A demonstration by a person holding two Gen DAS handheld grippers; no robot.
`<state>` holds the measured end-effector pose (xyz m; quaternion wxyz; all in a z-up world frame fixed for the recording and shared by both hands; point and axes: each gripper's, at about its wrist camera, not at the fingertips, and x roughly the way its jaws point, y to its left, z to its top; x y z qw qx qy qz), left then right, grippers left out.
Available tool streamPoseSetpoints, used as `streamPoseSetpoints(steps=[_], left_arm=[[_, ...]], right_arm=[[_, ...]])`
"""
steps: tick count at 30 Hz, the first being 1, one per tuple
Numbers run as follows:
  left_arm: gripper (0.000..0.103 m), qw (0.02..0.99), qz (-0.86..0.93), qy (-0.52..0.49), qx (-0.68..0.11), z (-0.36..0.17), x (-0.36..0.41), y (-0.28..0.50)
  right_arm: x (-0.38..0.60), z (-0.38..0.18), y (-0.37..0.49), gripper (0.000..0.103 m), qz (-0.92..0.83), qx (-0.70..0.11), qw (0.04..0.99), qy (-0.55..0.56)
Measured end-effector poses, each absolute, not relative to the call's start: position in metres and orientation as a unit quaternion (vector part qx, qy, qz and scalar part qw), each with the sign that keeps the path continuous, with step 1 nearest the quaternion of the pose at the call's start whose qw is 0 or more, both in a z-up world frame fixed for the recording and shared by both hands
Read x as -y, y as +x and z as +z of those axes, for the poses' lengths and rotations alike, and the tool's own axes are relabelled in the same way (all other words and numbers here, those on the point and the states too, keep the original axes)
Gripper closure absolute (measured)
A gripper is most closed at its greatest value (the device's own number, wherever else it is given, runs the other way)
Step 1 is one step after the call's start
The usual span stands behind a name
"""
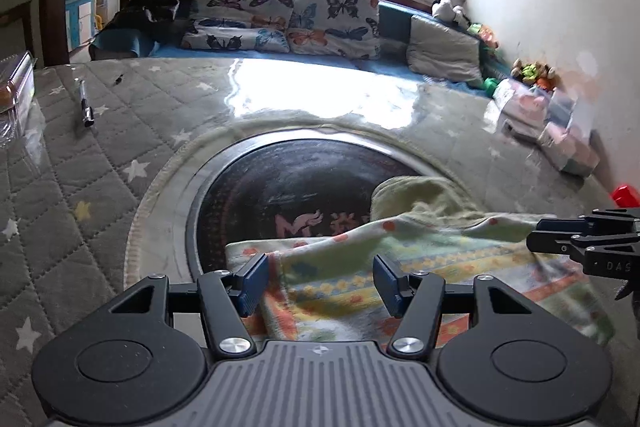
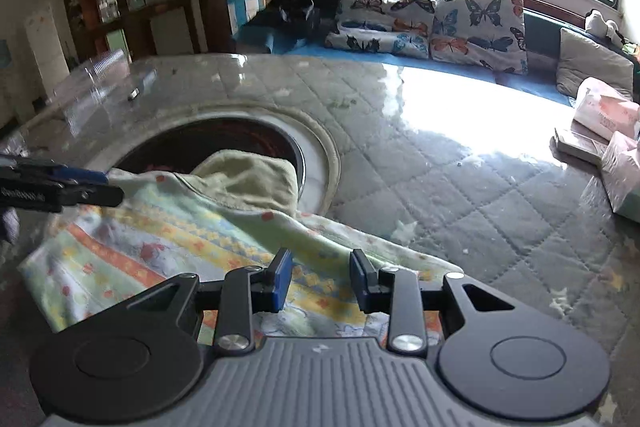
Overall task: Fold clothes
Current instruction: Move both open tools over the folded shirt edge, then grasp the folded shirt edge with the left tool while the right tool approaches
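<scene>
A small patterned garment [image 1: 400, 267] in pale green, yellow and orange stripes lies on the table at the near edge, partly over a round dark inset. Its plain green part [image 2: 248, 175] is bunched up at the far side. My left gripper [image 1: 320, 283] is open just above the garment's left edge, with cloth showing between the blue pads but not pinched. My right gripper [image 2: 320, 279] is open over the garment's right edge. Each gripper shows in the other's view: the right one [image 1: 584, 247] at the right margin, the left one [image 2: 60, 187] at the left margin.
The table wears a grey quilted star cover [image 1: 100, 155] under glossy plastic, with a round dark inset [image 1: 288, 187] in it. A pen [image 1: 86, 103] lies far left, tissue packs [image 2: 608, 115] far right. A sofa with butterfly cushions [image 1: 288, 19] stands behind.
</scene>
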<state>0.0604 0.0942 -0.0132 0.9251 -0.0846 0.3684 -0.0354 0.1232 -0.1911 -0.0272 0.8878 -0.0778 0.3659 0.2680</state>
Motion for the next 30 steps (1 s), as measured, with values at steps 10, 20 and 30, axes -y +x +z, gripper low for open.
streamPoseSetpoints(steps=[10,20,30], left_arm=[[0.031,0.930,-0.005,-0.101,-0.354,0.001,-0.117,0.034],[0.016,0.925,0.032,-0.128,-0.357,0.001,-0.139,-0.002],[0.015,0.914,0.041,-0.190,-0.357,0.001,-0.160,-0.020]], right_arm=[[0.167,-0.004,0.081,0.060,0.313,-0.331,0.882,-0.123],[0.095,0.002,0.013,0.055,0.428,-0.299,0.830,-0.197],[0.040,-0.008,-0.019,0.055,0.482,-0.283,0.792,-0.248]])
